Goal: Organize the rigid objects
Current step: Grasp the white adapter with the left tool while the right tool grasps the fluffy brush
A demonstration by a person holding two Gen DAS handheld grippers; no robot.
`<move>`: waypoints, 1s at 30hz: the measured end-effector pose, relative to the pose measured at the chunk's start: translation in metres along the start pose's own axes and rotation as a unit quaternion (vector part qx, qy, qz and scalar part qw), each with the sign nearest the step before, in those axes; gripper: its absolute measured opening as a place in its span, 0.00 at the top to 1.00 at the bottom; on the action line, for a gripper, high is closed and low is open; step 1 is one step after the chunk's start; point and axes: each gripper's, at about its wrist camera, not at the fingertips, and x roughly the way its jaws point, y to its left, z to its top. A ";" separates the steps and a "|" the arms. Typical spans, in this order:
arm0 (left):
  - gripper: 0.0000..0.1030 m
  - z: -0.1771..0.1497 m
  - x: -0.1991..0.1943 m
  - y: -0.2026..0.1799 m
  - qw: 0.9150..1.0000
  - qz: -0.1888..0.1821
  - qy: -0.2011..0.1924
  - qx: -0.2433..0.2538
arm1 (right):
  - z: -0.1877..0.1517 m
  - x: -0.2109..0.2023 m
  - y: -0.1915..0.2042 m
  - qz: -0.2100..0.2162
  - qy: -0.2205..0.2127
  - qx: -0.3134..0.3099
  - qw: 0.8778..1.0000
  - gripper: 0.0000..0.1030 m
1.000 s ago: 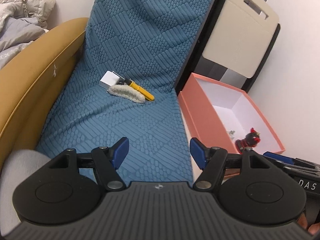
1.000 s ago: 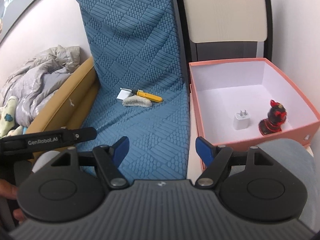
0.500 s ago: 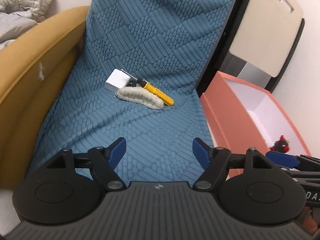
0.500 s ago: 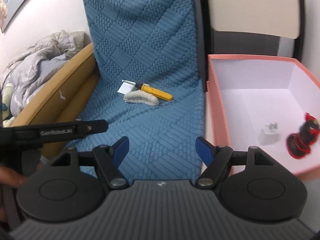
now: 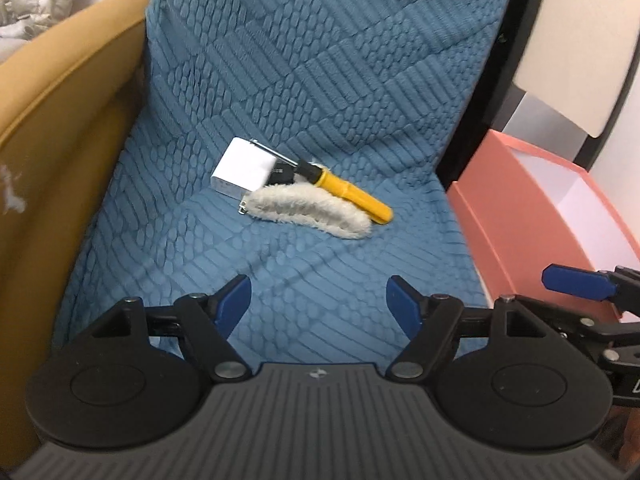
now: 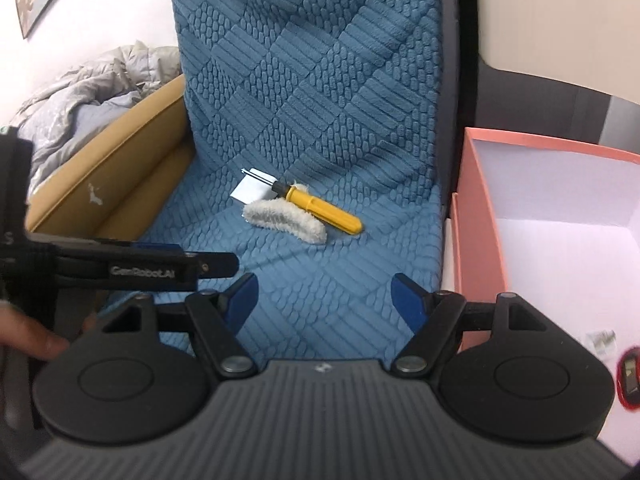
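Observation:
A yellow-handled screwdriver (image 5: 344, 190) (image 6: 324, 212), a white charger block (image 5: 244, 170) (image 6: 250, 190) and a fluffy cream strip (image 5: 308, 216) (image 6: 284, 220) lie together on the blue quilted seat cover (image 5: 280, 80). My left gripper (image 5: 318, 300) is open and empty, a short way in front of them. My right gripper (image 6: 324, 294) is open and empty, beside the pink box (image 6: 476, 240) (image 5: 516, 216). A white plug (image 6: 600, 340) and a red-black figure (image 6: 628, 376) sit inside the box.
A mustard sofa arm (image 5: 60, 120) borders the seat on the left, with grey bedding (image 6: 80, 96) beyond. A beige and black folded chair (image 5: 568, 60) leans behind the box. The left gripper's body (image 6: 120, 266) crosses the right wrist view.
Both grippers have moved forward and to the left, closer to the screwdriver group. The box has slid toward the right edge of both views. Both stay open.

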 end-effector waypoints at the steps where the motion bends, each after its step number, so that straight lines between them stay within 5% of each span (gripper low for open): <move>1: 0.24 0.003 0.006 0.004 1.000 0.002 0.005 0.001 | 0.001 0.005 0.000 -0.001 0.002 -0.005 1.000 0.27; 8: 0.24 0.030 0.040 0.032 1.000 0.015 0.010 -0.014 | 0.015 0.033 -0.001 0.024 0.007 -0.027 0.999 0.27; 10: 0.24 0.038 0.048 0.036 1.000 0.015 0.015 -0.015 | 0.020 0.040 0.001 0.031 0.001 -0.036 0.999 0.06; 17: 0.25 0.060 0.081 0.047 0.999 0.035 0.022 0.001 | 0.034 0.077 0.004 0.061 0.009 -0.050 0.997 0.06; 20: 0.25 0.068 0.094 0.055 0.999 0.042 0.025 -0.003 | 0.039 0.095 0.005 0.088 0.021 -0.044 0.995 0.07; 22: 0.25 0.073 0.102 0.061 0.999 0.035 0.028 -0.008 | 0.039 0.108 0.009 0.096 0.029 -0.061 0.993 0.28; 30: 0.25 0.082 0.107 0.079 0.999 0.011 0.016 -0.042 | 0.037 0.144 0.020 0.072 0.044 -0.095 0.992 0.36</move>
